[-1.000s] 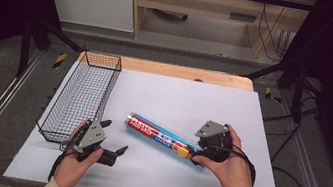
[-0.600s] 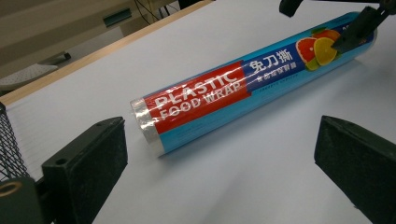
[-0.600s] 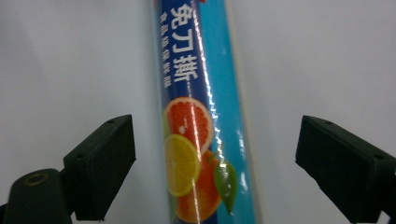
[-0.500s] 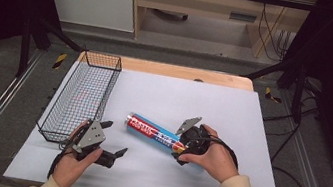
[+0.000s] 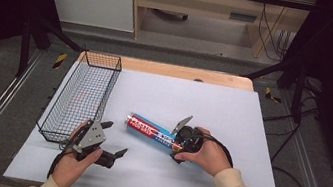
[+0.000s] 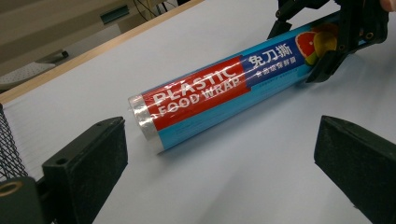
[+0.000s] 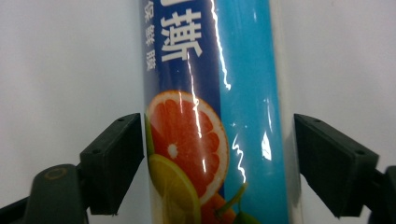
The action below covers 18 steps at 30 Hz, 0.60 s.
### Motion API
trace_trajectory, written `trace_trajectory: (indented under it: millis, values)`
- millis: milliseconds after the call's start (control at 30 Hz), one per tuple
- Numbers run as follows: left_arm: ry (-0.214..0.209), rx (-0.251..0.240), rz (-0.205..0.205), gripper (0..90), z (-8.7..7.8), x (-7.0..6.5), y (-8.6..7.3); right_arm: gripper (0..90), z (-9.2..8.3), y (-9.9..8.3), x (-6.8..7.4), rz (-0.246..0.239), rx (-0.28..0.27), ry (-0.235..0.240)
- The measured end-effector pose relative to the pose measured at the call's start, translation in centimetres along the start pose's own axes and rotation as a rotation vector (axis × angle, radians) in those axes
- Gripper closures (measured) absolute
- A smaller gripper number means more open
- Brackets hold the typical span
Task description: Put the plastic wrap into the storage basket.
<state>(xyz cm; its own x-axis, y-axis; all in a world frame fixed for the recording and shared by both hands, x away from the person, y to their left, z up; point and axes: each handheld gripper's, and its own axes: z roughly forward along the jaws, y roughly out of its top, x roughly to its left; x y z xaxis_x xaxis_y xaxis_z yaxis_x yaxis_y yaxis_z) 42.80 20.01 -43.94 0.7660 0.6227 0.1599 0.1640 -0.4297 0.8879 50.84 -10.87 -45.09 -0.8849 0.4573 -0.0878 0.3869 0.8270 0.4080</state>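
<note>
Right hand-held gripper jaws apart astride the plastic wrap roll, left hand-held gripper agape near the wire basket

1. High view looks forward and down over the table.
2. Left gripper view looks low across it at the roll.
3. Right gripper view looks close along the same roll.

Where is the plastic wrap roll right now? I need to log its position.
In the high view the plastic wrap roll lies on the white table, right of the wire basket, its right end between the right gripper jaws.
</note>
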Motion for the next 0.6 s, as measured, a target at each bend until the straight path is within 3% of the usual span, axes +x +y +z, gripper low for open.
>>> trace_trajectory:
  millis: [133, 233, 400, 533, 600]
  values:
    - [0.0, 0.001, 0.0, 2.9, 0.0, 0.0, 0.0, 25.8, 0.3, 0.0, -0.2, 0.015, 0.038, 0.013]
    - [-0.002, 0.003, 0.002, 2.9, 0.0, 0.1, 0.0, 29.8, 0.3, 0.0, -0.2, 0.016, 0.032, 0.019]
    - [-0.001, 0.004, 0.009, 3.0, -0.1, 0.0, 0.0, 31.0, 0.1, -0.2, 0.2, -0.031, 0.011, -0.012]
    - [0.021, 0.018, 0.093, 3.0, -0.2, -0.3, 0.5, 31.1, -0.5, -0.3, 0.5, -0.086, -0.007, -0.074]
    - [0.026, 0.026, 0.145, 3.0, -0.3, -0.5, 0.9, 31.1, -1.1, -0.5, 0.4, -0.08, -0.022, -0.067]
